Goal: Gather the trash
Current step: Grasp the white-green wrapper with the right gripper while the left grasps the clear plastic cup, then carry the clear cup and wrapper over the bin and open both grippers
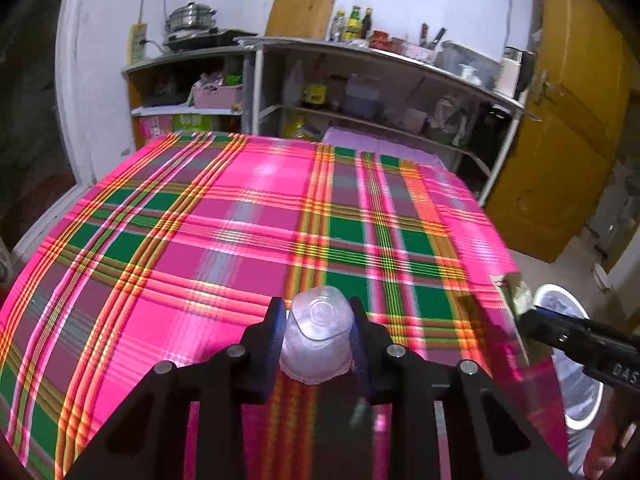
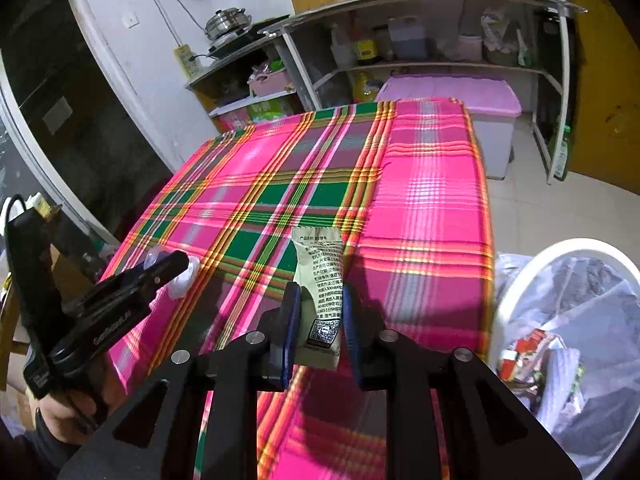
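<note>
A clear plastic cup lies upside down between the blue pads of my left gripper, which is shut on it just above the plaid tablecloth. The right wrist view shows the same gripper at the table's left edge, with the cup poking out white. My right gripper is shut on a pale green snack wrapper with printed text and a QR code. In the left wrist view that gripper stands at the table's right edge, and a scrap of wrapper shows at its tip.
A white bin lined with a clear bag and holding some trash stands on the floor right of the table; its rim also shows. Behind the table are kitchen shelves, a purple-lidded box and a yellow door.
</note>
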Tool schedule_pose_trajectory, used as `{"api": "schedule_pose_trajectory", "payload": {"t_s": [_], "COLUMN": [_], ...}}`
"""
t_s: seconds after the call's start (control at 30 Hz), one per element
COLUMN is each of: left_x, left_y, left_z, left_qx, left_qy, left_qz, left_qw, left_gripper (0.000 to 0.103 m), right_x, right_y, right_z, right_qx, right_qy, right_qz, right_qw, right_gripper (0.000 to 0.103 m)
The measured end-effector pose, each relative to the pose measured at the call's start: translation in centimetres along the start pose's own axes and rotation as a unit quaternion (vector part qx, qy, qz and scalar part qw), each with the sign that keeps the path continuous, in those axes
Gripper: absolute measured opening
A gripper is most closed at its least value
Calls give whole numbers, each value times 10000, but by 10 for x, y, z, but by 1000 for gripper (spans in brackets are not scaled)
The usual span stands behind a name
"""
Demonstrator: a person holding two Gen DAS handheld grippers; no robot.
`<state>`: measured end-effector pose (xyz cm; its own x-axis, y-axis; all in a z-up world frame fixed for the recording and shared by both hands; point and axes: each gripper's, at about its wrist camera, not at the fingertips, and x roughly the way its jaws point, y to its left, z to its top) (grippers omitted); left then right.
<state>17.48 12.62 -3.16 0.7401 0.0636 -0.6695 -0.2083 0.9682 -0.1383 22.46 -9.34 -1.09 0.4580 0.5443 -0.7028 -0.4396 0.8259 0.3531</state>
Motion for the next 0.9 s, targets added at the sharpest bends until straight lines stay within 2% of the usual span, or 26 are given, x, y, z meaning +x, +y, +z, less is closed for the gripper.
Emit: {"api": "schedule_pose_trajectory", "payload": {"t_s": [0.53, 0.9], "left_x": [-80, -107], "left_y": [-71, -104], "left_z": [-24, -37], "left_qx": [441, 651], "left_qy": [-312, -385], "left_qz": [-623, -944], "left_qw": [9966, 9927], "left_gripper": [31, 31], "right_x": [-81, -110], "right_y": [-6, -19], "right_z": [-32, -52], "right_qx": [-96, 8], "right_qy": [-460, -576], "right_qz": [-204, -297], "right_qw": [9987, 9979], "right_gripper": [22, 22]}}
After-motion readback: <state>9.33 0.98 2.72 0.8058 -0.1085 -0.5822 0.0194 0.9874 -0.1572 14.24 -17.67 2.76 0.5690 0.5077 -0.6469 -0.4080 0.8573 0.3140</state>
